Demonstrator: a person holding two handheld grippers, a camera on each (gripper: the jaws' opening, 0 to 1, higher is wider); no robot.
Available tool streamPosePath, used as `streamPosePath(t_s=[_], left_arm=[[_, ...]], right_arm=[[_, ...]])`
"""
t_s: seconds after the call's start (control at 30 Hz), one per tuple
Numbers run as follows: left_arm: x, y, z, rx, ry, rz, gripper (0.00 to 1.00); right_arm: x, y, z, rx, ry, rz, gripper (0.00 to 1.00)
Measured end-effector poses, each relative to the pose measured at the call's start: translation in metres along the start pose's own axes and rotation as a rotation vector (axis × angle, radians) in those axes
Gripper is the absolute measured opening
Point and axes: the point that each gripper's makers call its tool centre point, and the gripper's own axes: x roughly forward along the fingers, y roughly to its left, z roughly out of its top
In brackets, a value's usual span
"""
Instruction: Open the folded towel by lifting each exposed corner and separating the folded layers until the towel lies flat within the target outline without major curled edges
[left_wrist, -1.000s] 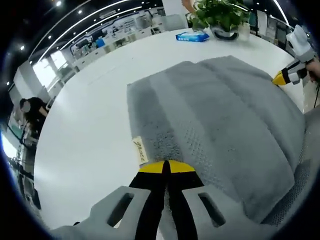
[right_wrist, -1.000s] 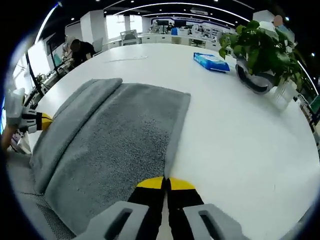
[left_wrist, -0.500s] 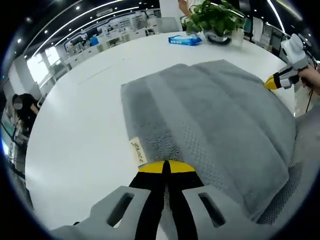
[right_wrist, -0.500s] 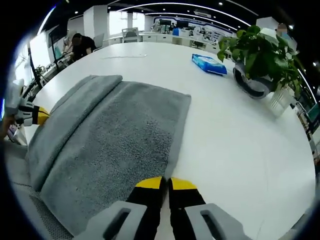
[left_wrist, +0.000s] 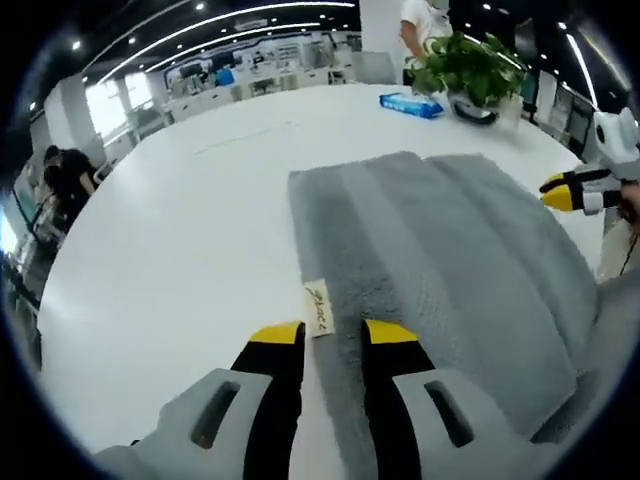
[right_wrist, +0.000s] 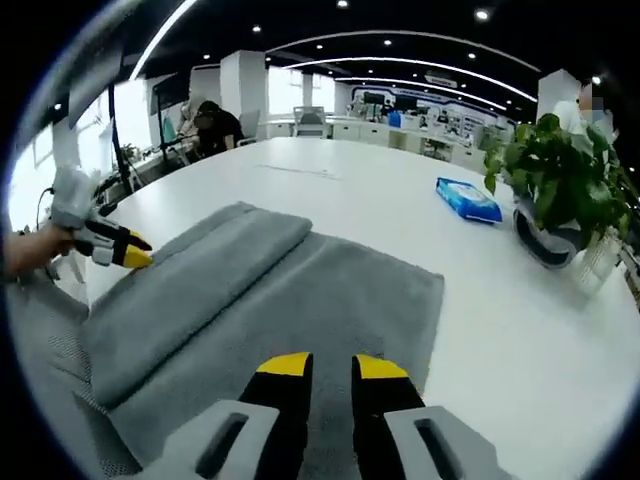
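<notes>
A grey towel (left_wrist: 440, 240) lies on the round white table (left_wrist: 170, 250), still folded, with a thicker folded layer (right_wrist: 190, 280) along one side over the wider sheet (right_wrist: 340, 300). My left gripper (left_wrist: 333, 335) is open at the towel's near edge, its jaws either side of the small cream label (left_wrist: 318, 308). My right gripper (right_wrist: 332, 366) is open too, low over the towel's other near corner. Each gripper appears in the other's view, the right gripper (left_wrist: 572, 190) at the far right and the left gripper (right_wrist: 115, 243) at the far left, held by a hand.
A potted plant (right_wrist: 560, 165) in a dark bowl and a blue packet (right_wrist: 468, 200) stand far across the table. A mesh chair seat (right_wrist: 50, 350) sits below the table's near edge. People and desks fill the office behind.
Both grippers were shut on the towel's near edge; now both stand open and the edge lies on the table. Both cameras have tipped up and drawn back a little.
</notes>
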Motion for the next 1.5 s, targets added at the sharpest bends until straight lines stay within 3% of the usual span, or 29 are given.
streamPosePath(t_s=[0.1, 0.23, 0.3, 0.37, 0.43, 0.63, 0.67, 0.7, 0.73, 0.87, 0.97, 1.0, 1.07, 1.1, 1.23, 1.4, 1.5], left_arm=[[-0.002, 0.009, 0.004, -0.044, -0.029, 0.024, 0.25], [0.0, 0.006, 0.003, -0.167, -0.029, -0.02, 0.21], [0.004, 0.004, 0.001, -0.128, -0.011, -0.006, 0.2], [0.006, -0.003, 0.005, 0.032, -0.027, -0.014, 0.16], [0.006, -0.006, 0.005, 0.094, -0.023, -0.004, 0.13], [0.007, -0.006, 0.004, 0.083, -0.018, -0.02, 0.02], [0.007, -0.005, 0.004, 0.082, -0.015, -0.014, 0.0], [0.006, 0.005, -0.006, 0.098, 0.034, 0.04, 0.0], [0.008, 0.005, -0.002, 0.131, 0.006, 0.03, 0.0], [0.007, 0.003, -0.001, 0.101, 0.008, 0.023, 0.0], [0.011, 0.011, 0.002, 0.074, -0.019, 0.048, 0.09], [0.009, 0.012, 0.002, 0.041, -0.024, 0.051, 0.11], [0.011, 0.005, 0.0, -0.1, -0.027, -0.004, 0.1], [0.012, 0.008, 0.0, -0.123, -0.022, 0.0, 0.1], [0.013, 0.01, 0.006, -0.073, -0.037, -0.011, 0.11], [0.015, 0.01, 0.008, -0.152, -0.033, -0.067, 0.06], [0.016, 0.008, 0.008, -0.076, -0.017, -0.071, 0.04]], right_arm=[[0.003, 0.002, -0.002, -0.019, 0.012, 0.001, 0.06], [0.005, 0.0, -0.009, -0.005, 0.041, 0.003, 0.05], [0.004, -0.001, -0.011, -0.005, 0.048, -0.001, 0.01], [0.004, -0.003, -0.016, -0.03, 0.068, -0.005, 0.0], [0.005, -0.003, -0.022, -0.072, 0.098, -0.008, 0.0], [0.007, -0.001, -0.028, -0.109, 0.128, -0.001, 0.0], [0.006, -0.001, -0.028, -0.099, 0.129, -0.002, 0.0], [0.006, -0.002, -0.029, -0.077, 0.123, -0.001, 0.0], [0.006, -0.003, -0.029, -0.068, 0.121, 0.0, 0.0], [0.006, -0.003, -0.029, -0.038, 0.117, 0.0, 0.0], [0.005, -0.002, -0.03, -0.04, 0.117, 0.0, 0.0], [0.005, -0.002, -0.03, -0.042, 0.117, 0.0, 0.0], [0.005, -0.002, -0.03, -0.04, 0.117, 0.002, 0.0], [0.005, -0.003, -0.029, -0.036, 0.117, 0.002, 0.0], [0.005, -0.003, -0.029, -0.032, 0.117, 0.003, 0.0], [0.005, -0.002, -0.029, -0.03, 0.117, 0.003, 0.0], [0.006, -0.002, -0.029, -0.031, 0.117, 0.001, 0.0]])
